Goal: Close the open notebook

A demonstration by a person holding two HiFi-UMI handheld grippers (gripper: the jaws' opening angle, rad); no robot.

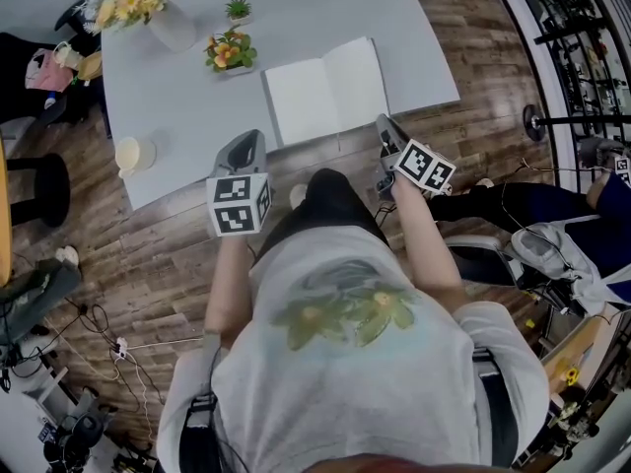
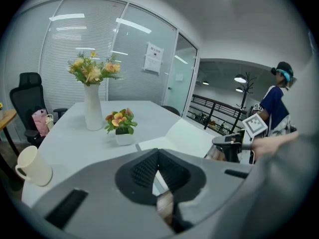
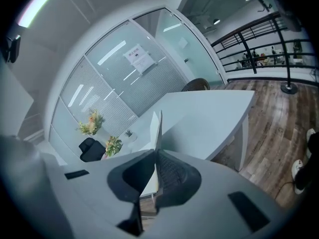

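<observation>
Right gripper (image 1: 387,128) clenched on right leaf of open white blank-paged notebook (image 1: 314,99), tilting it up, likely to fold it leftward | left gripper (image 1: 250,141) closed, empty, waiting beside | notebook lies at near edge of pale grey surface (image 1: 187,106)

Notebook (image 1: 325,92) on table (image 1: 424,28), potted flowers (image 1: 231,51) and vase (image 1: 173,28) left of it.
</observation>
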